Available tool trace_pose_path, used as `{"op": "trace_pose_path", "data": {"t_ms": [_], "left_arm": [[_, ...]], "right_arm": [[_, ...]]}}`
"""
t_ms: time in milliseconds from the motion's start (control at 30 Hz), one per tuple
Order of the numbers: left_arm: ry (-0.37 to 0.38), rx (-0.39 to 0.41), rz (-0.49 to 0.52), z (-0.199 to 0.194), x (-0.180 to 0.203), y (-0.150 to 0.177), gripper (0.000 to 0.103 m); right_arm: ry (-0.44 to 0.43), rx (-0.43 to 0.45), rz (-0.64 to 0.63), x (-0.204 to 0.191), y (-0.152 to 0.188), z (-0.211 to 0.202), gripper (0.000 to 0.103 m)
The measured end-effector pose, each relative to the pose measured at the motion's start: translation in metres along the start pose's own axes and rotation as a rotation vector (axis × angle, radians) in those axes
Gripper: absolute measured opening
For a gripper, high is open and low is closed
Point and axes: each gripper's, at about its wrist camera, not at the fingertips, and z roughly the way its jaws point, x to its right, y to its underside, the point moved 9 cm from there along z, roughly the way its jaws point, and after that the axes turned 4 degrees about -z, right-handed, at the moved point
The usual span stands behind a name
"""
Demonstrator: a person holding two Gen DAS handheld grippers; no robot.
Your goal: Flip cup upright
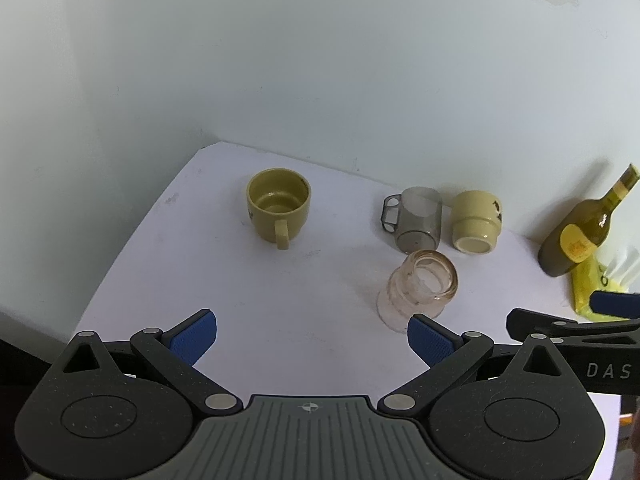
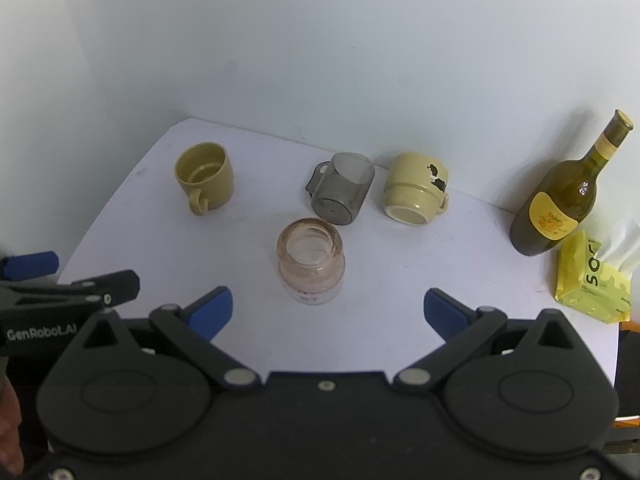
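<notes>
I hold my left gripper (image 1: pixel 312 336) and right gripper (image 2: pixel 328 310) spread wide and empty, since the pinkish clear glass cup (image 2: pixel 311 266) sits base-up on the white table (image 2: pixel 248 240) just ahead.

A white table (image 2: pixel 460 264) stands in a corner of plain pale walls (image 2: pixel 320 48).

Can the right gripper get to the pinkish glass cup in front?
Probably yes: the right gripper has its jaws wide open, and only bare table lies between them and the pinkish glass cup.
</notes>
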Motion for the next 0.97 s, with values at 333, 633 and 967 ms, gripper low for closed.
{"op": "trace_pose_path", "data": {"t_ms": [333, 633, 967], "left_arm": [[-0.023, -0.003, 0.024, 0.002, 0.002, -0.001, 0.103], [-0.044, -0.014, 0.044, 0.004, 0.001, -0.001, 0.103], [-0.062, -0.014, 0.054, 0.004, -0.005, -0.003, 0.103]], "right_arm": [[0.005, -0.021, 0.014, 0.001, 0.0, 0.003, 0.103], [-0.004, -0.038, 0.021, -0.003, 0.003, 0.006, 0.103], [-0.016, -0.044, 0.031, -0.011, 0.002, 0.01, 0.103]]}}
